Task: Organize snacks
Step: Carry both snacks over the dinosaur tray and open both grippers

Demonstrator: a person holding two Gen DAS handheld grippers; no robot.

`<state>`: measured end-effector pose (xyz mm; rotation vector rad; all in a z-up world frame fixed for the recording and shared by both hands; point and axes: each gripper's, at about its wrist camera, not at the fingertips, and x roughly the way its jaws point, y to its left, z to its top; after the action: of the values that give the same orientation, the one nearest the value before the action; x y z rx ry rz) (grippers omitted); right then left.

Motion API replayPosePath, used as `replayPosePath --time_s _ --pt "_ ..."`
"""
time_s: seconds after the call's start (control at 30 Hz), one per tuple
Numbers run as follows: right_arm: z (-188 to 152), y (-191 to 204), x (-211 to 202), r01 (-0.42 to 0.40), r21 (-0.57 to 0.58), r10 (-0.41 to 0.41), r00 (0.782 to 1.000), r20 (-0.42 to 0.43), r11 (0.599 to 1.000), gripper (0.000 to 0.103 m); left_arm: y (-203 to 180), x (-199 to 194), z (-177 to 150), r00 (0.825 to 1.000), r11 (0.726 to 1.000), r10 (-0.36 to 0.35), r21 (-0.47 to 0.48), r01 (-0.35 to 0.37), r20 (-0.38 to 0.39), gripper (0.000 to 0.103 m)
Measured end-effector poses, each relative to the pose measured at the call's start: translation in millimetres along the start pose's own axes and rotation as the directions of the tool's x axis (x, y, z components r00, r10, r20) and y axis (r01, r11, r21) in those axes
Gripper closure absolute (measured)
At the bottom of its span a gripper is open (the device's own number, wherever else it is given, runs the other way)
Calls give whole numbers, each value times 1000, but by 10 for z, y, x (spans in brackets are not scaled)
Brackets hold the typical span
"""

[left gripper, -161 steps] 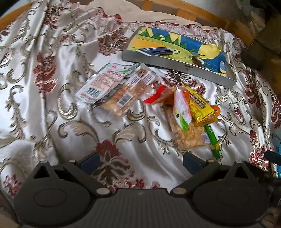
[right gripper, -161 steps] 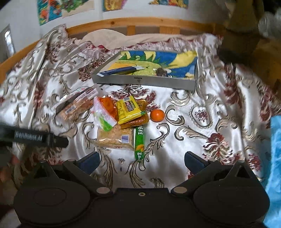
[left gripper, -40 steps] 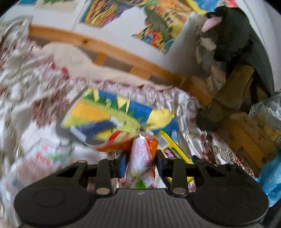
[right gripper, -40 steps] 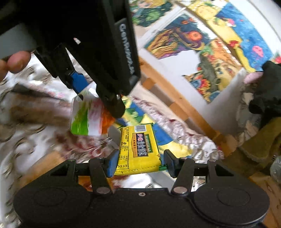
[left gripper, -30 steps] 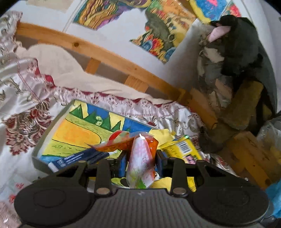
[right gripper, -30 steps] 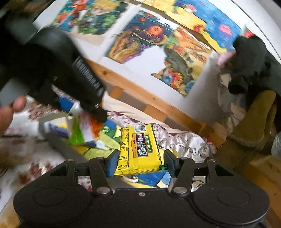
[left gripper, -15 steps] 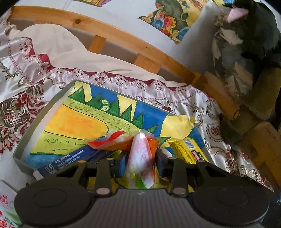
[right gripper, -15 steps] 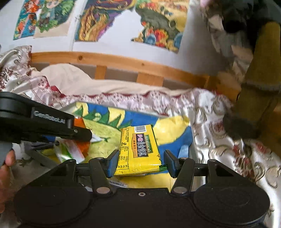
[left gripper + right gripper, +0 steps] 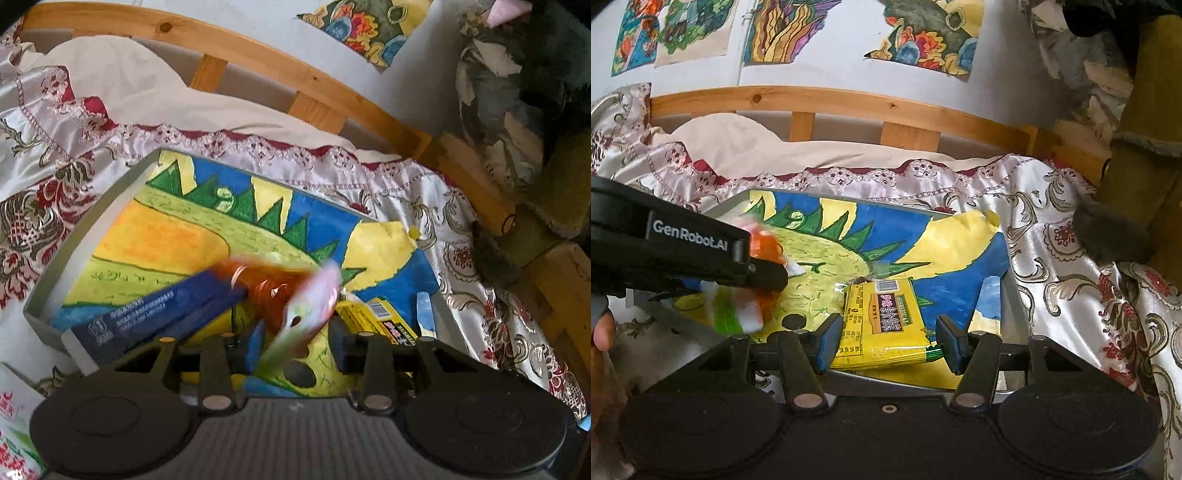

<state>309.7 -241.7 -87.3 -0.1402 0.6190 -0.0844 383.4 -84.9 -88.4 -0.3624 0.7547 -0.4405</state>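
A shallow grey tray point(image 9: 92, 218) lined with a colourful drawing lies on the bedspread; it also shows in the right wrist view point(image 9: 1012, 295). My left gripper point(image 9: 297, 349) is open over the tray, and the orange-and-white snack bag point(image 9: 295, 299), blurred, is dropping from between its jaws. In the right wrist view that bag point(image 9: 753, 295) falls beside the left gripper. My right gripper point(image 9: 886, 341) is open over the tray's near edge, and the yellow snack packet point(image 9: 882, 325) lies loose between its fingers. A dark blue box point(image 9: 159, 317) lies in the tray.
A satin bedspread point(image 9: 1071, 266) with red and gold patterns covers the bed. A wooden rail point(image 9: 849, 107) and a wall with drawings are behind the tray. A white snack packet point(image 9: 14, 424) lies at the left. Dark plush items point(image 9: 1115, 236) sit at the right.
Both grippers have opened over the tray. The orange-and-white bag is falling from the left gripper. The yellow packet has come loose from the right gripper.
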Motion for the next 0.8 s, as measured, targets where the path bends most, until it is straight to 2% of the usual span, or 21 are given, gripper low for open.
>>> replayPosePath --time_s 0.03,0.17,0.23,0.47,0.57,0.63,0.73,0.8 --pt "0 -5 -12 -2 2 2 1000 2 1000 43 -5 -10 -5 1000 1000 7 3 -7 5 50" --pt "23 -22 -91 8 -2 -8 1000 11 1000 39 -64 -123 18 999 999 37 26 -38 33 42" --pt "44 -44 -166 8 8 -8 1000 24 1000 36 -105 -227 39 997 998 44 34 -46 58 33" --pt "177 -197 -607 12 74 -21 992 126 997 20 -331 -710 130 983 994 67 80 -81 171 17" --pt "230 -286 -854 -1 104 -18 984 176 995 16 -480 -1022 153 966 990 68 102 -96 249 11" --pt "259 -349 -1049 -10 126 -17 977 213 992 13 -573 -1251 140 948 987 67 116 -107 310 2" --pt "284 -427 -1335 -19 154 -23 963 268 988 8 -688 -1570 77 919 983 65 133 -126 389 1" --pt "285 -461 -1535 -27 158 -23 952 307 987 7 -745 -1732 36 909 979 72 145 -144 411 1"
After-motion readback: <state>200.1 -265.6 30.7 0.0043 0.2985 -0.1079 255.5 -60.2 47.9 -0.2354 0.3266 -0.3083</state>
